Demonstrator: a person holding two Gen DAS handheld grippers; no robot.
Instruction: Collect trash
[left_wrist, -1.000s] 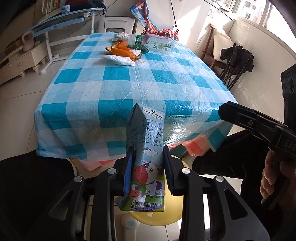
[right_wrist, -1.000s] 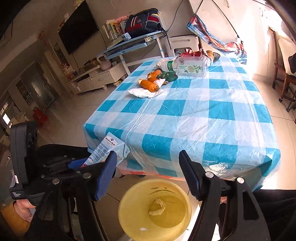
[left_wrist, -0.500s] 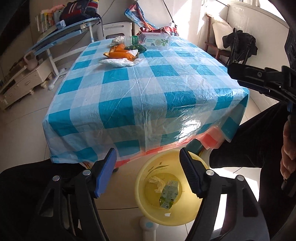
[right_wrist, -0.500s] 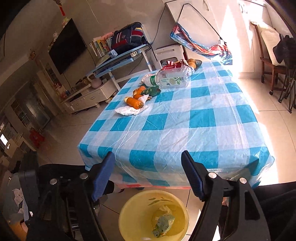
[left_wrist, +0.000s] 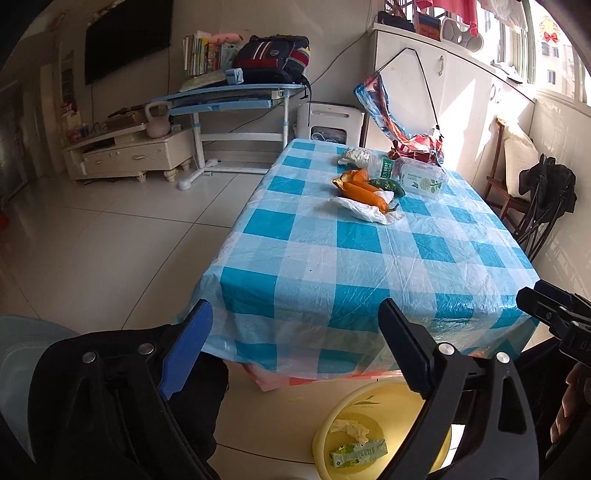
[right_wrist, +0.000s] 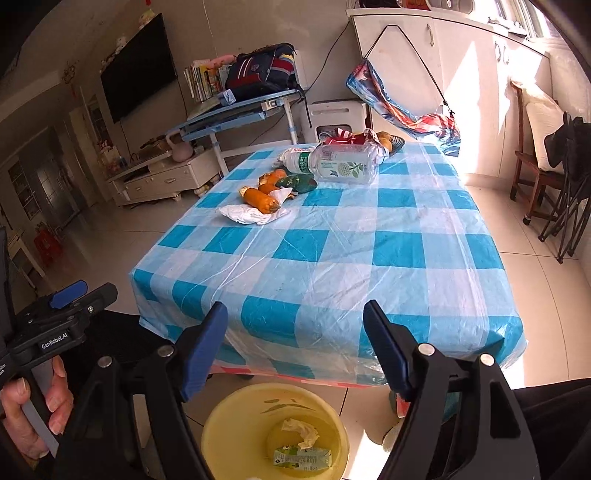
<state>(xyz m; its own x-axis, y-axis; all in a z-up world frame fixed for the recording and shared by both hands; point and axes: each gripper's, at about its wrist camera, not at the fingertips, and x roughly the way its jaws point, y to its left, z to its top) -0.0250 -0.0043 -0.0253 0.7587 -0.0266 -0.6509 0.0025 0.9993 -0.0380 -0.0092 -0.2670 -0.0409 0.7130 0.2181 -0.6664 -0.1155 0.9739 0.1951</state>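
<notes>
A yellow bin (left_wrist: 334, 424) (right_wrist: 236, 417) stands on the floor by the table's near edge. In it lie a milk carton (left_wrist: 358, 453) (right_wrist: 302, 458) and a crumpled tissue (right_wrist: 300, 432). On the blue checked table (left_wrist: 369, 258) (right_wrist: 332, 251) at the far end lie orange peels (left_wrist: 364, 192) (right_wrist: 260, 199) on a white tissue (left_wrist: 365, 211) (right_wrist: 251, 215), a green wrapper (right_wrist: 297, 182) and a clear plastic bottle (left_wrist: 413, 177) (right_wrist: 340, 164). My left gripper (left_wrist: 293, 347) is open and empty above the floor. My right gripper (right_wrist: 295, 347) is open and empty above the bin.
A red snack bag (right_wrist: 341, 138) and a bowl of fruit (right_wrist: 391, 140) sit at the table's far end. A chair with a dark bag (right_wrist: 565, 173) stands to the right. A blue desk (left_wrist: 229, 101) and a low cabinet (left_wrist: 129, 155) stand behind.
My left gripper opened and dropped the milk carton into the yellow bin, then lifted and turned left. My right gripper rose a little and stayed open.
</notes>
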